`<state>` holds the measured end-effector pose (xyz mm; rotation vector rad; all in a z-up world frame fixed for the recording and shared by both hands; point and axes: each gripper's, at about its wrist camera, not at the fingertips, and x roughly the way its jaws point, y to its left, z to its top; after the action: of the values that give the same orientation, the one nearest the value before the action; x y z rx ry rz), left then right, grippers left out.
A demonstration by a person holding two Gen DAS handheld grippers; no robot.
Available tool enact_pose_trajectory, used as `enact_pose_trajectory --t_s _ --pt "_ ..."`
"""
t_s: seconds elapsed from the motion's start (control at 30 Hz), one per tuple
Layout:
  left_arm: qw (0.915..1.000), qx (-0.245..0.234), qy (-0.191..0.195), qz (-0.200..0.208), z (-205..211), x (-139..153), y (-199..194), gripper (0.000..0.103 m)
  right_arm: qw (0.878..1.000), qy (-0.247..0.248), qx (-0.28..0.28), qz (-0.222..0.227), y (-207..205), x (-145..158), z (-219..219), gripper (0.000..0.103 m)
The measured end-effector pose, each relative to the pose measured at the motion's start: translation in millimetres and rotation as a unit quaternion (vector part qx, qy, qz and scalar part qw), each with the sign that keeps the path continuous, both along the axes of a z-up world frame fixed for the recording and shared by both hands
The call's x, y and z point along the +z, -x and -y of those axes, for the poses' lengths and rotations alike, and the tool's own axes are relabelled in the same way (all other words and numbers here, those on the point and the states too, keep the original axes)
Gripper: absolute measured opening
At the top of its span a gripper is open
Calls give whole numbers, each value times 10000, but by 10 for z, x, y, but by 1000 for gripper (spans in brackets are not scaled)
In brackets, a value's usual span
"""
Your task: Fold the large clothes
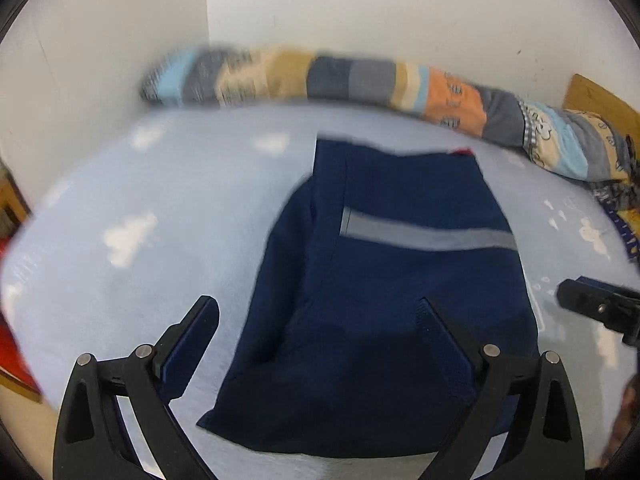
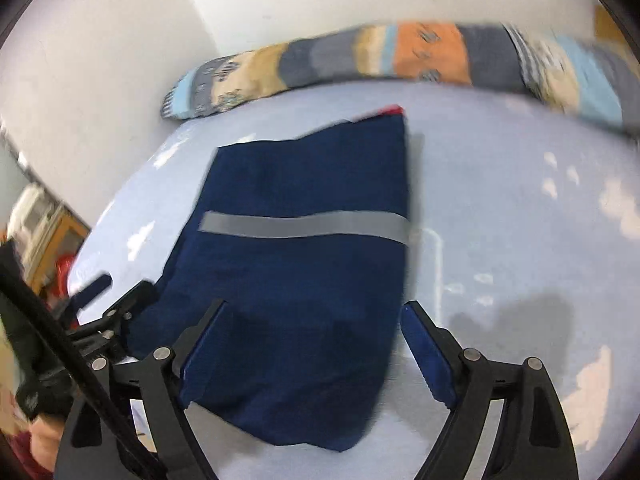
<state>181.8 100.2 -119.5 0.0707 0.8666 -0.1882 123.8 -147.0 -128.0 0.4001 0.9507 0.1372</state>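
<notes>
A navy garment (image 1: pixel 400 280) with a grey reflective stripe (image 1: pixel 432 236) lies folded into a long rectangle on the light blue bed sheet (image 1: pixel 140 248). A bit of red shows at its far corner (image 2: pixel 394 110). My left gripper (image 1: pixel 320 316) hovers open over the garment's near end, its left finger over the sheet and its right finger over the cloth. My right gripper (image 2: pixel 314 318) is also open above the near end of the garment (image 2: pixel 304 280), with nothing between its pads. Each gripper shows at the edge of the other's view: the right gripper (image 1: pixel 596 308) and the left gripper (image 2: pixel 112 304).
A rolled patchwork quilt (image 1: pixel 360 80) lies along the white wall at the far side of the bed. A wooden headboard (image 1: pixel 600 96) stands at the right, and wooden furniture (image 2: pixel 52 232) with something red beside it stands left of the bed.
</notes>
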Motion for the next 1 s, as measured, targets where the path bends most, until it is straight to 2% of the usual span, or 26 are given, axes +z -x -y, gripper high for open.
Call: enact_pose_trajectory --t_s 0.07,0.13,0.17,0.23,0.27,0.3,0.47,0.53,0.63,0.67,0.7,0.8,0.87,0.93,1.0 --pt "9979 59 251 -598 -205 -129 -227 98 9992 -298 -105 -245 -79 -193 234 92" --pt "9924 357 665 -973 -510 -239 -482 98 9972 -593 -289 -339 -146 -335 442 92" --pt "9891 337 861 -1142 -584 -289 -558 98 9955 -793 -306 -427 -203 -434 527 92" --pt "9737 126 1447 -1756 -705 -493 -763 98 9921 -1097 -227 -570 -295 -586 604 92" --pt "9699 59 1539 -1888 -715 -550 -811 98 9905 -1228 -163 -599 -359 -668 606 92" --pt "9669 -8 1540 -2035 -712 -627 -876 98 9897 -1295 -93 -608 -404 -717 591 92" --pt "9667 -615 1241 -2152 -529 -779 -1025 103 9816 -1715 562 -620 -681 -942 274 93" --pt "9686 -732 1066 -2123 -420 -838 -1063 103 9830 -1604 725 -527 -755 -930 135 98" --pt "9682 -974 1160 -1990 -260 -836 -1103 102 9859 -1335 927 -397 -866 -916 -49 98" --pt "9676 -1144 1137 -1941 -162 -816 -1075 90 9864 -1306 927 -363 -886 -883 -75 92" --pt "9666 -1386 1121 -1840 -20 -767 -1008 80 9874 -1272 887 -319 -889 -845 -72 73" --pt "9726 -1516 706 -1616 211 -673 -877 69 9922 -865 837 -326 -844 -678 -40 50" --pt "9751 -1486 639 -1518 255 -605 -795 53 9948 -367 912 -249 -748 -495 -113 42" --pt "9749 -1533 729 -1442 248 -505 -681 39 9957 -12 897 -210 -628 -351 -158 40" --pt "9719 -1627 818 -1492 286 -419 -497 36 9955 286 875 -243 -429 -216 -147 39"
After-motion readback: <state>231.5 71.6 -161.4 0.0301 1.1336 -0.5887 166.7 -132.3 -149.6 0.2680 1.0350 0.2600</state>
